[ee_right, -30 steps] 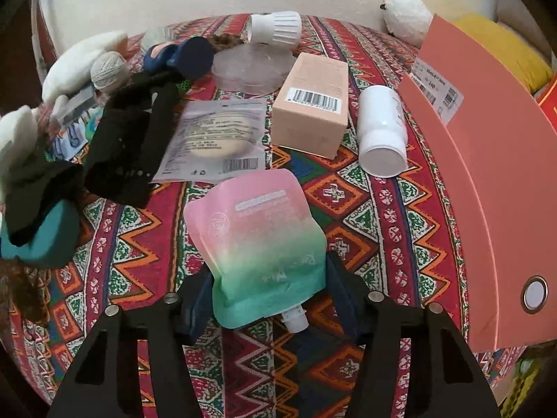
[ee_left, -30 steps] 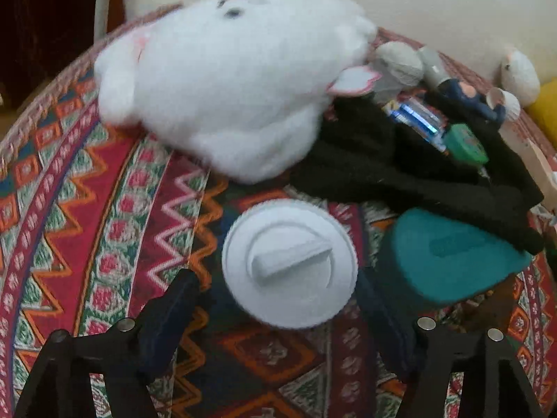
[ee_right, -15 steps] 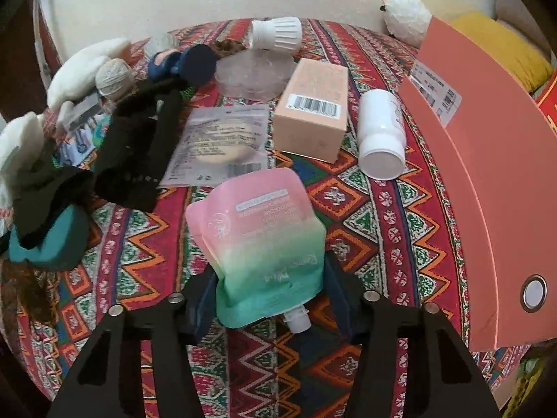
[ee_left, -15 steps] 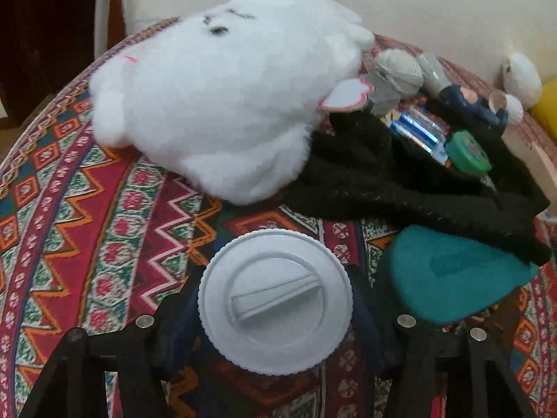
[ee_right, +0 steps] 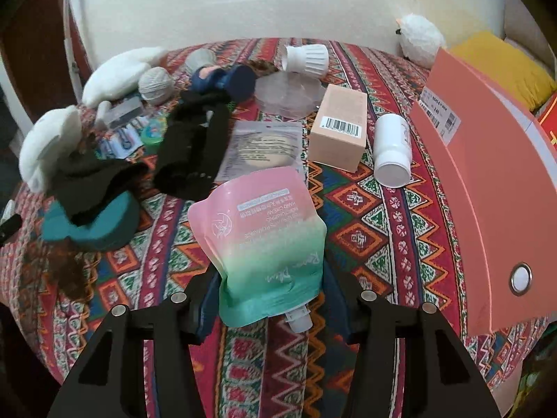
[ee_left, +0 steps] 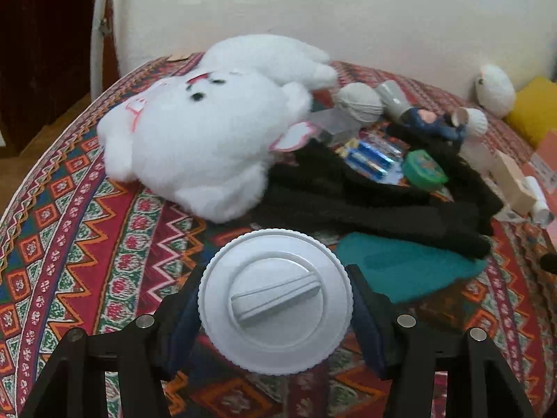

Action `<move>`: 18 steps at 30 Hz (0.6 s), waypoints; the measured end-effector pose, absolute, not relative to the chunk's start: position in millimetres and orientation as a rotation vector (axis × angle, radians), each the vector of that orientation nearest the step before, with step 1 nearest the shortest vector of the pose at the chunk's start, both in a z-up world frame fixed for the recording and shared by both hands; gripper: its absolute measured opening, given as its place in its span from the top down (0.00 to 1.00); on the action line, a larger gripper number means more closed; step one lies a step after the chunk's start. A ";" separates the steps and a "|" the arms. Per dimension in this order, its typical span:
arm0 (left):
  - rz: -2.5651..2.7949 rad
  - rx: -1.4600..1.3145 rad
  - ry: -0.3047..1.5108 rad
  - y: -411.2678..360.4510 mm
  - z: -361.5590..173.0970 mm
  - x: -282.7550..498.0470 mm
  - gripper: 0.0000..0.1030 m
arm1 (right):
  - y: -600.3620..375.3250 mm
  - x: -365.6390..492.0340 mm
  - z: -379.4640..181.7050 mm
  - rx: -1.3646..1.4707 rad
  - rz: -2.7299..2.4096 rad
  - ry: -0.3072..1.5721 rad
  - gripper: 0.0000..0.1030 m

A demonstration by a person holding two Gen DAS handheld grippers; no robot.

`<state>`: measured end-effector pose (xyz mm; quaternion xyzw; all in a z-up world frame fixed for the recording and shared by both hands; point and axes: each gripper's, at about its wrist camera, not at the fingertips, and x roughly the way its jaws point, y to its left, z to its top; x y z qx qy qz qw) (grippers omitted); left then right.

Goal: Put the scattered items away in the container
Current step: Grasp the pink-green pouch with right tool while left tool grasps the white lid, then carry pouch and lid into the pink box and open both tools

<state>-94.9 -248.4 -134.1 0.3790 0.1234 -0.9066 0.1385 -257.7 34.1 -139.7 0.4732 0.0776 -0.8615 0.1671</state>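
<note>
Left wrist view: left tool (ee_left: 275, 310) clamps the white ridged lid (ee_left: 275, 300).
Right tool (ee_right: 269, 292) grips the pink-green pouch (ee_right: 266, 247), spout nearest the camera.

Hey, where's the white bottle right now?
In the right wrist view, the white bottle lies on its side on the patterned cloth, right of centre, between the barcoded box and the pink container.

A patterned red cloth (ee_right: 400, 216) is covering the surface, its zigzag bands running out to the edges. A plain cream wall (ee_left: 348, 10) is rising behind the far edge. Dark wooden furniture (ee_left: 41, 35) is standing past the left corner, beside a white pole (ee_left: 98, 38).
</note>
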 end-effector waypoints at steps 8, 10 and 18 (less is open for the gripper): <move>-2.744 1.062 0.293 -206.4 -104.7 -88.1 0.37 | 40.7 -216.1 -113.4 1.255 -2.486 0.233 0.46; -2.774 1.054 0.267 -193.7 -96.6 -87.7 0.37 | 45.1 -206.2 -108.1 1.241 -2.501 0.239 0.46; -2.916 1.072 0.229 -133.6 -71.8 -94.6 0.37 | 80.0 -172.7 -87.6 1.189 -2.575 0.221 0.46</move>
